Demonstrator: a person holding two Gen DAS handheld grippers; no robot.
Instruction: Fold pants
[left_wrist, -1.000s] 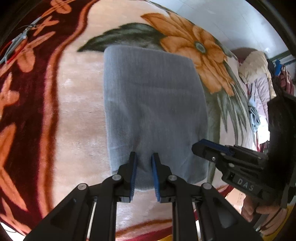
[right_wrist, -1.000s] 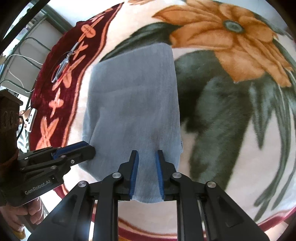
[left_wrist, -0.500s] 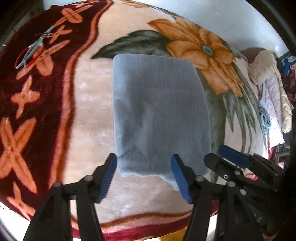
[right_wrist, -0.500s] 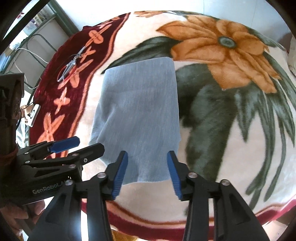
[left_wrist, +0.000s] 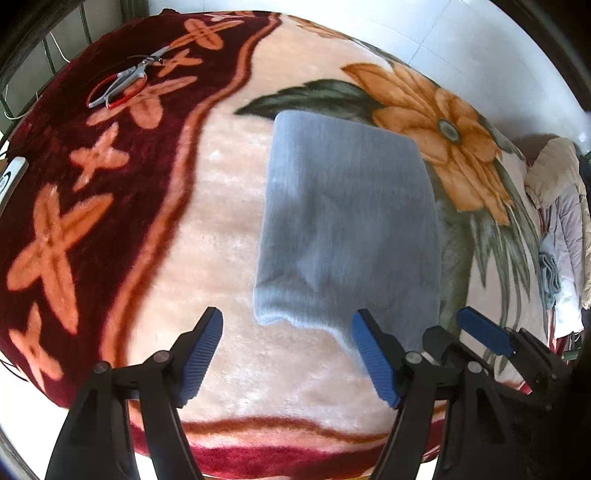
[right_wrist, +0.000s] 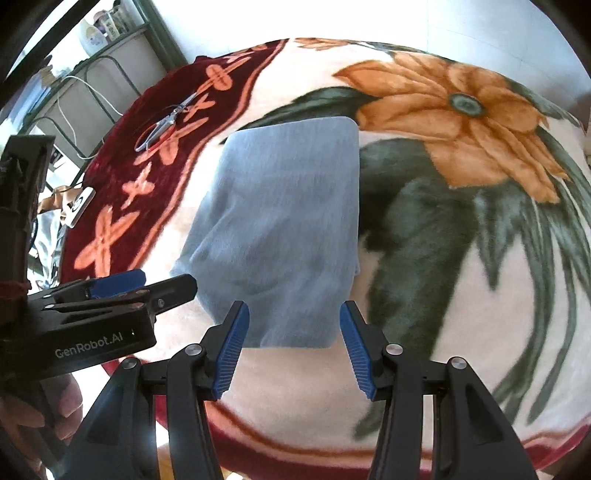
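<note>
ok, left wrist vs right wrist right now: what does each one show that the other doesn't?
Left wrist only: hanging clothes at the far right.

Right wrist only: a metal rack with bottles, and a white cable.

Both: the folded pants lying free on the floral blanket, scissors on its red border, left gripper and right gripper open.

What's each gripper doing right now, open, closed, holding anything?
Left gripper: open, holding nothing, near edge of the folded pants.
Right gripper: open, holding nothing, just short of the pants.
</note>
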